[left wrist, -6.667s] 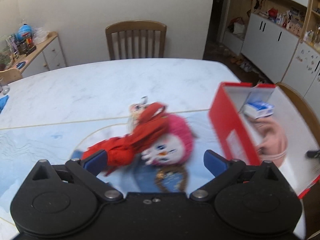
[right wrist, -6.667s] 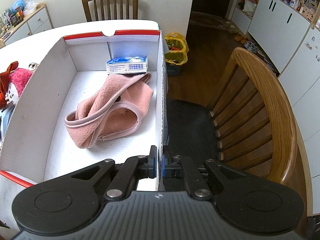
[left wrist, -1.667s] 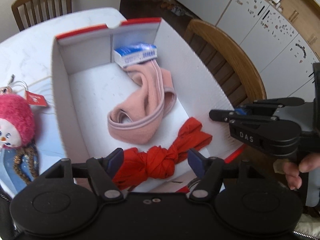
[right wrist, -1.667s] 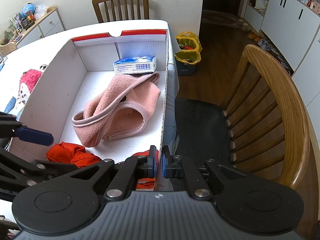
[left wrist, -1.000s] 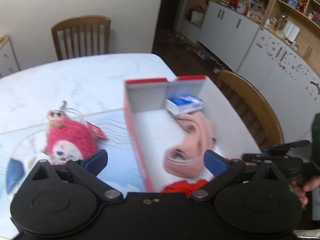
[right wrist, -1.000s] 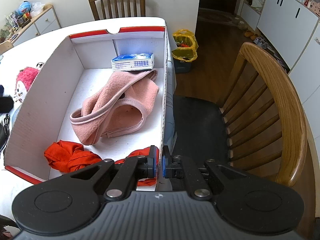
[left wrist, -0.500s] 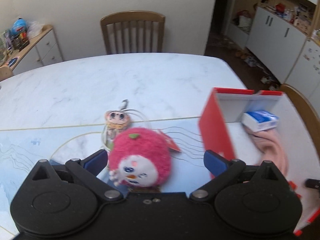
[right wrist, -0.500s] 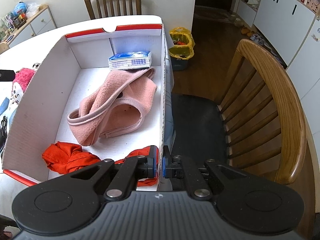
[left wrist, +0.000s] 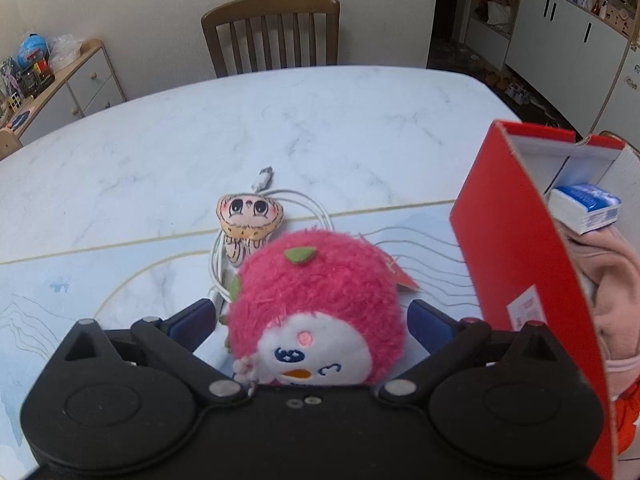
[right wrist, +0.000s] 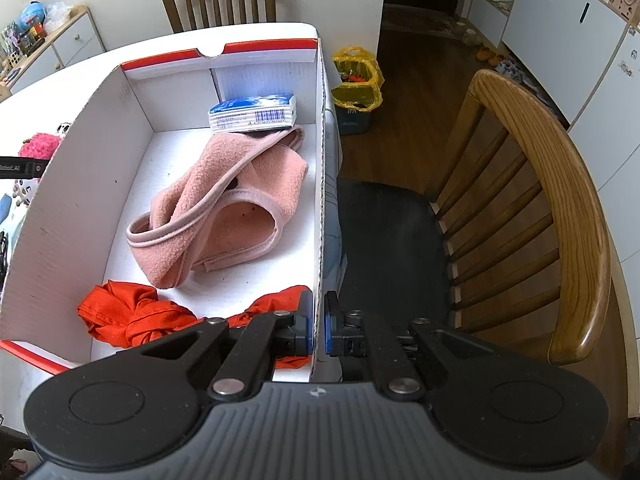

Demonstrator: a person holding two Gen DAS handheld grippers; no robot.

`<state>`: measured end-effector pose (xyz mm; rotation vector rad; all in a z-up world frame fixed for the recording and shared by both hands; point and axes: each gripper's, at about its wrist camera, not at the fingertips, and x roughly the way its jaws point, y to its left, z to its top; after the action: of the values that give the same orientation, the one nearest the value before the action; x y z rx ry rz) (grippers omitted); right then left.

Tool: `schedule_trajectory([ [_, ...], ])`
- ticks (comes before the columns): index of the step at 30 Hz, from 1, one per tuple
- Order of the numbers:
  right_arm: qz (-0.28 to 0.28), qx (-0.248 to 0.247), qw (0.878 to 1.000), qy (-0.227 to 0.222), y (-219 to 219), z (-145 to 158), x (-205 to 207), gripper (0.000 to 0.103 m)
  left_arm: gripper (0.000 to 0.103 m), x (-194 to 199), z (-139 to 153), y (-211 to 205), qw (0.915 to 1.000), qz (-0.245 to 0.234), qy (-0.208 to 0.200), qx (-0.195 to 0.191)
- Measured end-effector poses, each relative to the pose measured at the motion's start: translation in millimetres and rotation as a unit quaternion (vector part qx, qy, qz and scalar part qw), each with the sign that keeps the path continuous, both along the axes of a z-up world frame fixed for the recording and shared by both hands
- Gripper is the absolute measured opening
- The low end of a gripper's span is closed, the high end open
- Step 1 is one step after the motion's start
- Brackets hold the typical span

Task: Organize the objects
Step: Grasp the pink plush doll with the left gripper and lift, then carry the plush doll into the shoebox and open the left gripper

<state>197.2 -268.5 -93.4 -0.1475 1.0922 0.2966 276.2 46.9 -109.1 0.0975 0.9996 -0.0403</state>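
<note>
A pink plush snowman (left wrist: 320, 304) lies on the table between the open fingers of my left gripper (left wrist: 312, 320), which has not closed on it. Behind it lie a small tan plush keychain (left wrist: 248, 216) and a coiled white cable (left wrist: 304, 200). The red-and-white cardboard box (right wrist: 72, 184) holds a pink fleece cloth (right wrist: 224, 208), a blue tissue pack (right wrist: 254, 114) and a red cloth (right wrist: 132, 314). My right gripper (right wrist: 318, 328) is shut on the box's right wall (right wrist: 320, 200) near its front corner. The box also shows at the right of the left wrist view (left wrist: 516, 240).
A wooden chair (right wrist: 532, 208) stands right of the box, another (left wrist: 272, 32) at the table's far side. A yellow bag (right wrist: 356, 76) sits on the floor. A cabinet with clutter (left wrist: 60, 76) stands at the back left.
My left gripper dropped the red cloth in the box, swung left and closed in on the pink plush, which now sits between its fingers. The right gripper has kept its hold on the box wall.
</note>
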Motion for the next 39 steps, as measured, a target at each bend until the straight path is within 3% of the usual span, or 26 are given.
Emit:
schedule_trajectory([
  [7, 0.003, -0.001, 1.0, 0.001, 0.7, -0.2, 0.1, 0.005, 0.096, 1.1, -14.9, 7.0, 0.9996, 0.015, 0.015, -0.02],
  [18, 0.013, -0.006, 1.0, -0.002, 3.6, -1.3, -1.8, 0.005, 0.081, -4.3, -6.7, 5.7, 0.9996, 0.018, 0.001, -0.023],
  [39, 0.022, 0.001, 1.0, -0.011, 1.6, 1.7, 0.6, 0.005, 0.078, -32.9, 43.6, 10.7, 0.9988, 0.026, -0.028, -0.032],
])
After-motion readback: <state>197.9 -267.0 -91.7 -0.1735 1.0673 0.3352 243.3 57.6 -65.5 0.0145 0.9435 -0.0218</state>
